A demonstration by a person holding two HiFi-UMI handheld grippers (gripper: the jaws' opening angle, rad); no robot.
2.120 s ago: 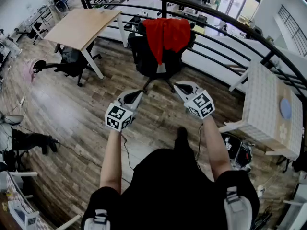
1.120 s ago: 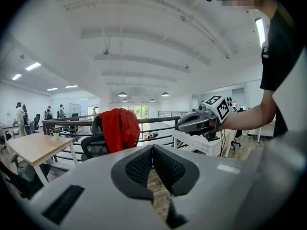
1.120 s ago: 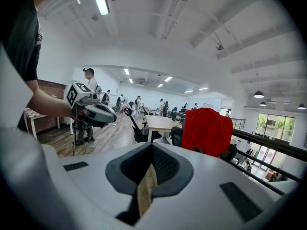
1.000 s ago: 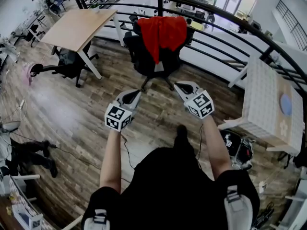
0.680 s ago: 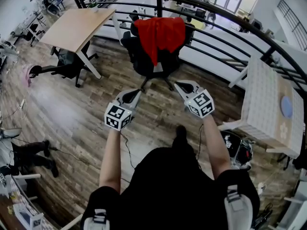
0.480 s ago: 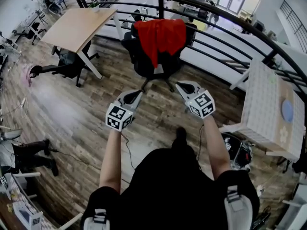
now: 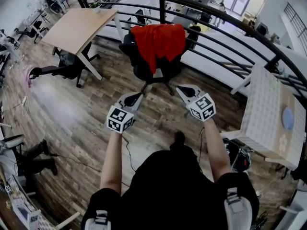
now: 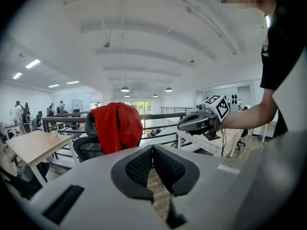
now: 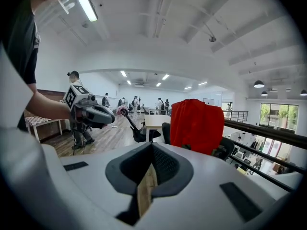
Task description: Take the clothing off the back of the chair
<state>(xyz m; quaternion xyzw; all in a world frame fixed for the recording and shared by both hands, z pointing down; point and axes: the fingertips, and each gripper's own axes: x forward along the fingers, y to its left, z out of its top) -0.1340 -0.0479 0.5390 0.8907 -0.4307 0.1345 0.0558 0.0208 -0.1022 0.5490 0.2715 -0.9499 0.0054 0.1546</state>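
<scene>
Floor: the wooden floor (image 7: 62,104) spread under everything.
Railing: a dark curved railing (image 7: 225,20) ran behind the chair.
Desk: a light desk (image 7: 79,25) stood to the chair's left.
Chair: the black chair (image 7: 156,70) stood ahead of my 2 grippers, apart from both.
Clothing: the red clothing (image 7: 158,40) hung draped over the chair's back, touched by neither gripper.
Left gripper: I held my left gripper (image 7: 138,96) clenched on nothing, aimed at the chair.
Right gripper: my right gripper (image 7: 181,91) was clenched too, nothing between its jaws.

Red clothing (image 9: 197,124) draped over chair (image 9: 166,130), right hand-held gripper (image 9: 152,150) closed, empty
</scene>
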